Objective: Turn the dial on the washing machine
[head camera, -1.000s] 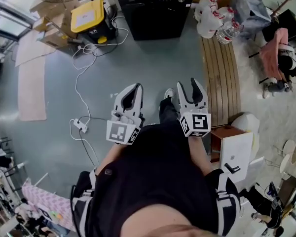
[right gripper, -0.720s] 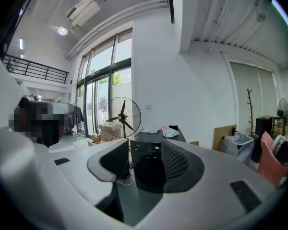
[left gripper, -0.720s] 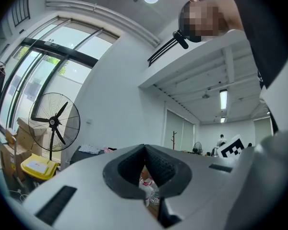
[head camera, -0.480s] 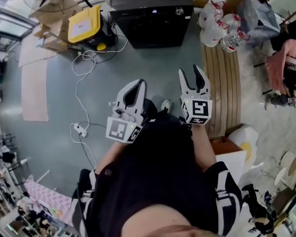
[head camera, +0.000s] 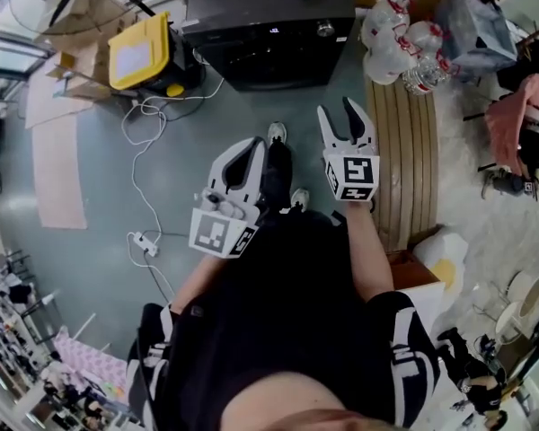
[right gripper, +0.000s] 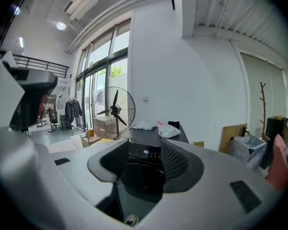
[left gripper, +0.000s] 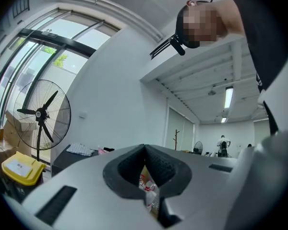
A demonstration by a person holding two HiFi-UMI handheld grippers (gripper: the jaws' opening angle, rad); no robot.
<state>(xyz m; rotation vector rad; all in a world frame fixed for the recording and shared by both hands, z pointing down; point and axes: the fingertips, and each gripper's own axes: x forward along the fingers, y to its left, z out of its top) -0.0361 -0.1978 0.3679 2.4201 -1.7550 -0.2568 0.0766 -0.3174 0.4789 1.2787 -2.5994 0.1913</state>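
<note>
The black washing machine (head camera: 269, 34) stands at the far end of the grey floor, several steps ahead of me. Its round silver dial (head camera: 324, 29) sits at the right of the front panel. Both grippers are held out in front of my body, well short of the machine. My right gripper (head camera: 338, 113) is open with nothing between its fingers. Between its jaws, the right gripper view frames the machine (right gripper: 145, 172) and its lit display (right gripper: 145, 152); I cannot make out the dial there. My left gripper (head camera: 250, 147) is shut, tips touching, and empty (left gripper: 144, 148).
A yellow-lidded box (head camera: 139, 50) and cardboard boxes stand left of the machine. A white cable and power strip (head camera: 146, 239) lie on the floor at the left. A wooden bench (head camera: 404, 142) and bags of bottles (head camera: 400, 39) are at the right. A standing fan (right gripper: 114, 110) is beside the machine.
I have walked towards the washing machine, which now sits nearer and larger in the head view. Both grippers moved forward with me. Their jaws have not changed.
</note>
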